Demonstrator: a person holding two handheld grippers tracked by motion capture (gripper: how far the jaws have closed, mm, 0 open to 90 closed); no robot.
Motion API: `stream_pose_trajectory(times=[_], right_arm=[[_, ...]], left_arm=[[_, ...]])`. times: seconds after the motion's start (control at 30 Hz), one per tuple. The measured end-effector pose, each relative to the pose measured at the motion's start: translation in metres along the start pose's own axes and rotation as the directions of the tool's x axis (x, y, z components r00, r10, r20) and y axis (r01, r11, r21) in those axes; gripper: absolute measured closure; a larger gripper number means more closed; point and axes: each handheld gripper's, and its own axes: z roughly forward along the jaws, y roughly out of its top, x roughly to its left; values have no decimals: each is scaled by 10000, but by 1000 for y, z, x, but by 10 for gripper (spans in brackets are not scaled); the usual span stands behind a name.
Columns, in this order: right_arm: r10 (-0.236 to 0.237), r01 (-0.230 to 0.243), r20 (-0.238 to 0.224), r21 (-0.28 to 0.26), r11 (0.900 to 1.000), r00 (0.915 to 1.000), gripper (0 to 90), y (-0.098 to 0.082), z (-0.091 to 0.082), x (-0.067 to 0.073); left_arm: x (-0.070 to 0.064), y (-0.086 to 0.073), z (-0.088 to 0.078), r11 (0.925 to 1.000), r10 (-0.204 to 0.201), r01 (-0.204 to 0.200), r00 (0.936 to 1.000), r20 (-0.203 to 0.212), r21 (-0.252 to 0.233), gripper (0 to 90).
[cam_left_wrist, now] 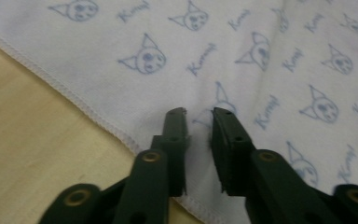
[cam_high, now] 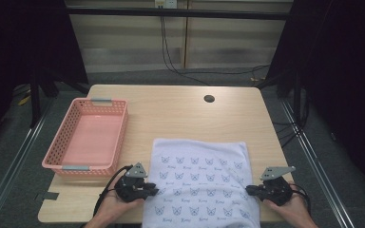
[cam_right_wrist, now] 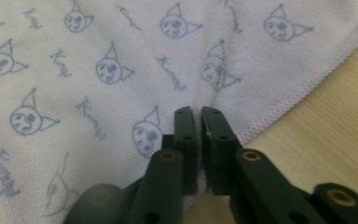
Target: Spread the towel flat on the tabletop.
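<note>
Grey floor, dark curtains

- Even overhead light lay on the table; the sides of the high view sat in deep dark.
- Shadows were soft, and glare was faint.
- Both gripper views were soft, the towel print slightly blurred and the near jaws out of focus.

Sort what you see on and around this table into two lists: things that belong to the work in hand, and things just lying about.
In the job:
- towel, white with blue cat faces, spread on the table
- left gripper at its left edge
- right gripper, pinching a fold at its right edge

Just lying about:
- pink basket, empty, to the left
- cables on the floor behind
</note>
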Motion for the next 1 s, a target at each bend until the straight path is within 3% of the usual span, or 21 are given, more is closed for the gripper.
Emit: stream_pose_trajectory(times=[0.1,0.2,0.23,0.27,0.4,0.5,0.53,0.63,0.67,0.83,1.0], right_arm=[[169,-153,204,-776,9969,9996,718,10,-2,-12],[601,-477,790,-1499,9876,9951,647,29,-1,-35],[601,-477,790,-1499,9876,9951,647,29,-1,-35],[784,-613,1021,-1610,9850,9917,607,42,5,-50],[991,-688,1703,-1756,9820,9804,557,72,30,-84],[980,-672,1793,-1704,9831,9789,547,80,40,-93],[1140,-862,1759,-1581,9837,9778,527,83,49,-98],[1086,-804,1983,-1451,9861,9741,504,83,55,-101],[1118,-856,1921,-1398,9865,9750,487,81,59,-102],[946,-704,2010,-1245,9897,9750,465,78,65,-99],[783,-566,1706,-1282,9901,9822,631,76,66,-93]], left_arm=[[13,15,5,9986,-304,297,9994,-139,-439,645],[27,32,14,9950,-554,523,9979,-334,-854,612],[27,32,14,9950,-554,523,9979,-334,-854,592],[31,36,17,9940,-588,542,9972,-455,-947,592],[56,55,27,9861,-1111,989,9899,-879,-1333,557],[64,61,32,9834,-1251,1107,9876,-950,-1436,548],[70,65,35,9815,-1243,1051,9855,-1153,-1600,528],[76,69,37,9794,-1407,1222,9841,-1088,-1606,504],[80,70,40,9790,-1461,1245,9808,-1291,-1614,487],[84,64,42,9734,-1801,1563,9739,-1379,-1676,448],[84,61,40,9734,-1815,1571,9730,-1426,-1664,415]])
